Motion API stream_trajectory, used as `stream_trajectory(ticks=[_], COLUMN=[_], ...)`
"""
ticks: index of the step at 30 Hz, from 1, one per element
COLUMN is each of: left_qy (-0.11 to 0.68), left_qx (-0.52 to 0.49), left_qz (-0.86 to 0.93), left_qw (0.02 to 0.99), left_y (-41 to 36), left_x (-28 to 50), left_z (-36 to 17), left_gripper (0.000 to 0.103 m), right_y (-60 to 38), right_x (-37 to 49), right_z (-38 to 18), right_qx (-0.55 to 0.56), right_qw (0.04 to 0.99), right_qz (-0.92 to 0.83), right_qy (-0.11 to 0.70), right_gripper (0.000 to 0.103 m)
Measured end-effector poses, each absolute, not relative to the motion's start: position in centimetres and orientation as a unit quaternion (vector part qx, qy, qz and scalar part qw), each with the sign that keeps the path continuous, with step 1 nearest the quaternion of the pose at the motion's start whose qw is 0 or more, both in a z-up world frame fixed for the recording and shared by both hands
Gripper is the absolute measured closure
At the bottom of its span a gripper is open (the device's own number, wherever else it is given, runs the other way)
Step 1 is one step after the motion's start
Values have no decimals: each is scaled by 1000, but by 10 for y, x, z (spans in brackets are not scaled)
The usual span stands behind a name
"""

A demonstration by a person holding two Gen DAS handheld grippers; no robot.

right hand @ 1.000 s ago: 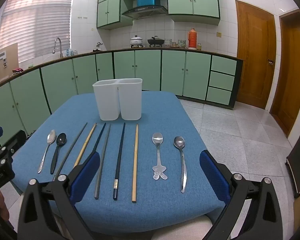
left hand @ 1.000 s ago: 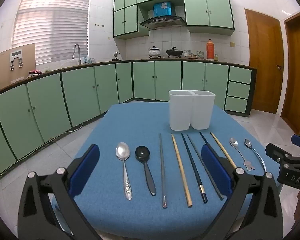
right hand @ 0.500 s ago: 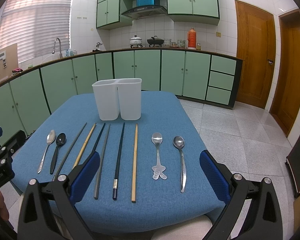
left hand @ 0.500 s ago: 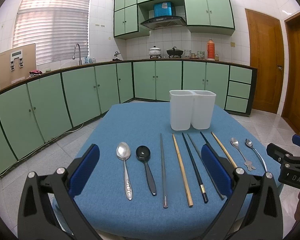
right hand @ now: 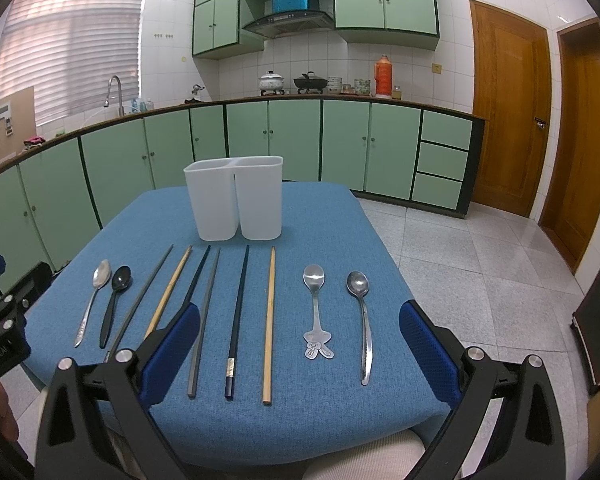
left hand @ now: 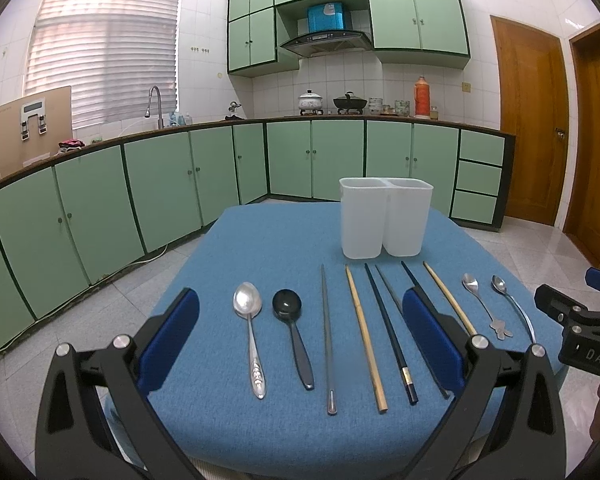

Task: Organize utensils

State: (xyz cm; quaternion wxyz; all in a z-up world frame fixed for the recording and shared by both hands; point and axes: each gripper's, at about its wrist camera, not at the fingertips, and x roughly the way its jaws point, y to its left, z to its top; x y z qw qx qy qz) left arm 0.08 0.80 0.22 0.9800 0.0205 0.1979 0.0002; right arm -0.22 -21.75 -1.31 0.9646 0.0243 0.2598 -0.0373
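Note:
A white two-compartment utensil holder stands empty at the far side of the blue table. In front of it lie a silver spoon, a black spoon, several chopsticks, a bunny-handled spoon and a plain steel spoon. My left gripper is open and empty above the near edge. My right gripper is open and empty too.
Green kitchen cabinets and a counter with a sink tap, pots and an orange flask run along the back. Wooden doors stand at the right. Tiled floor surrounds the table.

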Motion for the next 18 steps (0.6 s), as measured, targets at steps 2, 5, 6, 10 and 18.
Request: stream_trajectory(ticks=[2, 5, 6, 10, 18], left_qy=[198, 198, 198, 198, 199], left_qx=[21, 21, 21, 21, 22], left_qz=[0, 0, 0, 0, 0], left_qw=[980, 980, 980, 980, 980], left_y=[9, 8, 8, 8, 7], left_x=[1, 1, 1, 1, 1], left_z=[2, 2, 2, 2, 2], left_gripper=[5, 5, 5, 5, 5], right_y=[-217, -217, -217, -217, -217], right_x=[-2, -2, -2, -3, -2], right_z=[-13, -13, -13, -13, -13], right_qx=[24, 24, 24, 24, 24], right_qw=[965, 965, 965, 965, 964], right_qz=[-37, -37, -37, -37, -37], right_qy=[260, 260, 260, 260, 260], right_gripper=[6, 6, 6, 6, 6])
